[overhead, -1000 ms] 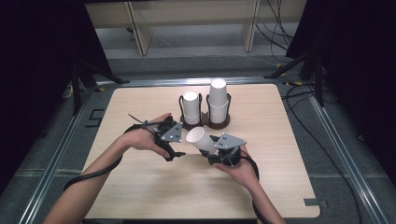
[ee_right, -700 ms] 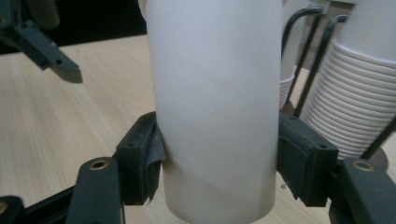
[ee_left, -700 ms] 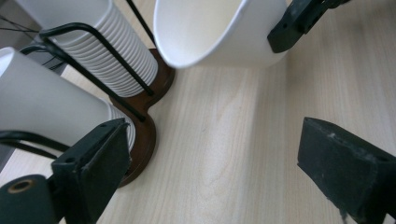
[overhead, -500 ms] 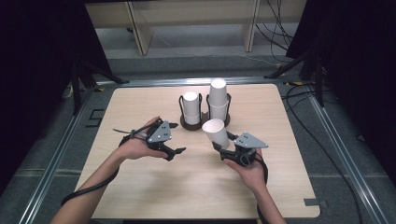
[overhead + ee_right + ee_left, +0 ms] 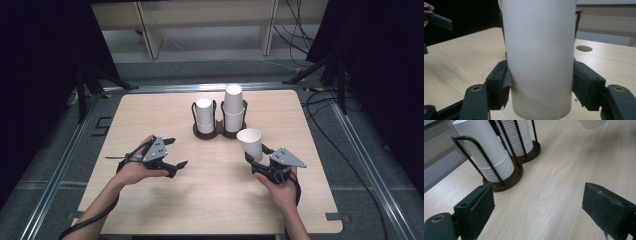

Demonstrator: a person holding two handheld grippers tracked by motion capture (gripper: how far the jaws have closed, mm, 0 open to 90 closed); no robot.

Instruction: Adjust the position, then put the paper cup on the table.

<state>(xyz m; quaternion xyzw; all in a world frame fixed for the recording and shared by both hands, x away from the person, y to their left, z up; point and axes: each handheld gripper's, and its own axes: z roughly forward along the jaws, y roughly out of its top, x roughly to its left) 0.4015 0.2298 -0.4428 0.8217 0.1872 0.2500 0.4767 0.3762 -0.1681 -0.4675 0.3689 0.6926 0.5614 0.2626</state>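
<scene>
A single white paper cup (image 5: 250, 142) stands nearly upright, mouth up, right of the table's middle, with my right gripper (image 5: 258, 161) shut on its lower part. In the right gripper view both pads (image 5: 499, 86) press the cup's (image 5: 539, 50) sides. My left gripper (image 5: 176, 152) hovers open at the table's left-middle, nothing between its jaws; they have just been closing a little. In the left gripper view, the left gripper (image 5: 541, 212) faces a brown two-slot cup holder (image 5: 509, 178) with two stacks of white cups (image 5: 486, 147).
The cup holder (image 5: 220, 131) stands at the table's far middle; its right stack (image 5: 233, 105) is taller than its left stack (image 5: 204, 114). The light wooden table (image 5: 210, 200) has metal rails along its sides. Shelving and cables lie beyond the far edge.
The two hands have drawn apart: the left gripper went left and lower, the right gripper carried the cup to the right. The cup has turned from tilted to nearly upright.
</scene>
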